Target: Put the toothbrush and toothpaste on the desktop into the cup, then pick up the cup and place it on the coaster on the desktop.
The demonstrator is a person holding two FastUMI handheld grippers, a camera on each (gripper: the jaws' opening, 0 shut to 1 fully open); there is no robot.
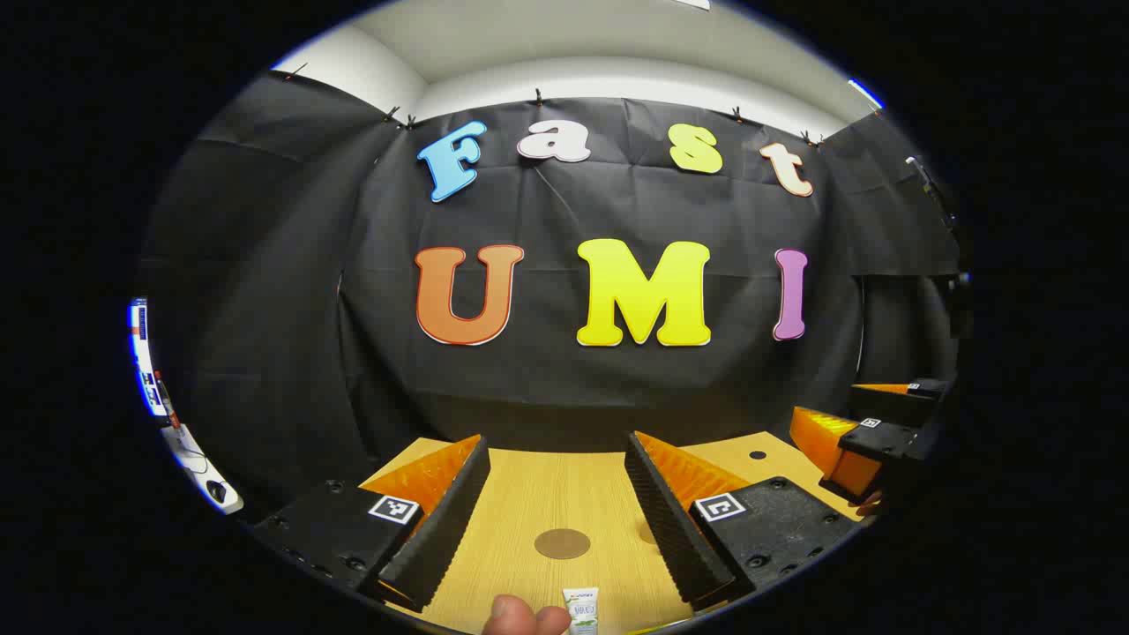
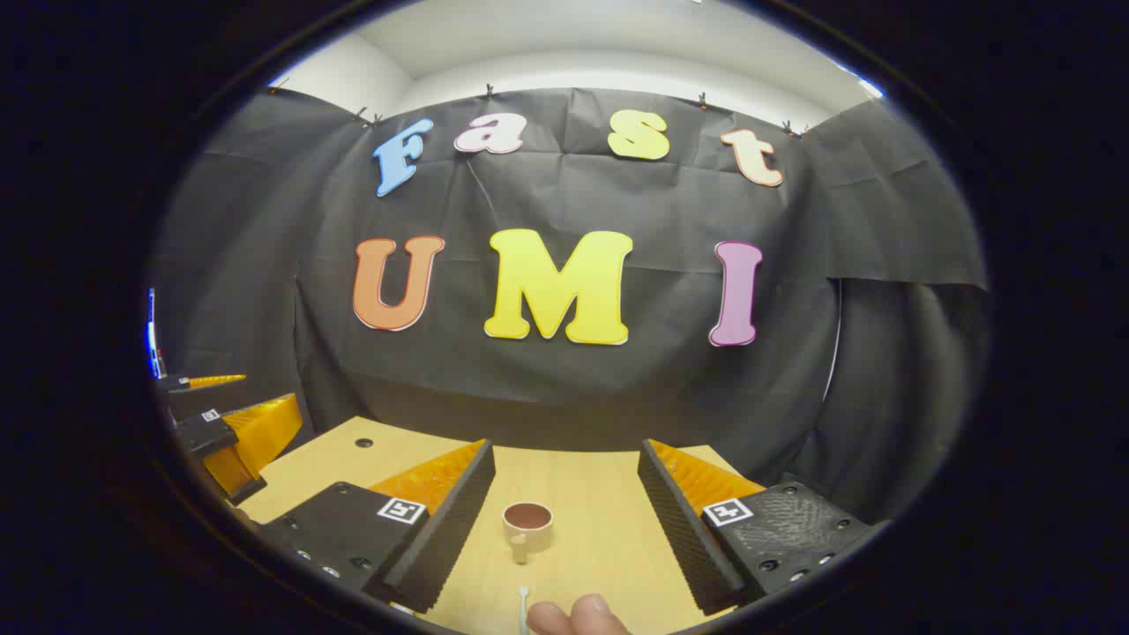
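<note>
In the left gripper view, a round brown coaster (image 1: 562, 543) lies flat on the wooden desktop (image 1: 520, 494), and a white toothpaste tube (image 1: 581, 610) lies nearer, at the bottom edge beside a fingertip (image 1: 520, 617). My left gripper (image 1: 557, 472) stands open above them, holding nothing. In the right gripper view, a small cream cup (image 2: 527, 526) with a dark inside stands upright on the desktop (image 2: 582, 494). The thin white toothbrush (image 2: 523, 607) lies just in front of it. My right gripper (image 2: 566, 472) is open over the cup and holds nothing.
The right gripper (image 1: 860, 441) shows at the right edge of the left gripper view, and the left gripper (image 2: 234, 432) at the left edge of the right gripper view. A small dark hole (image 1: 757, 455) marks the desktop. Black cloth walls the desk's far edge.
</note>
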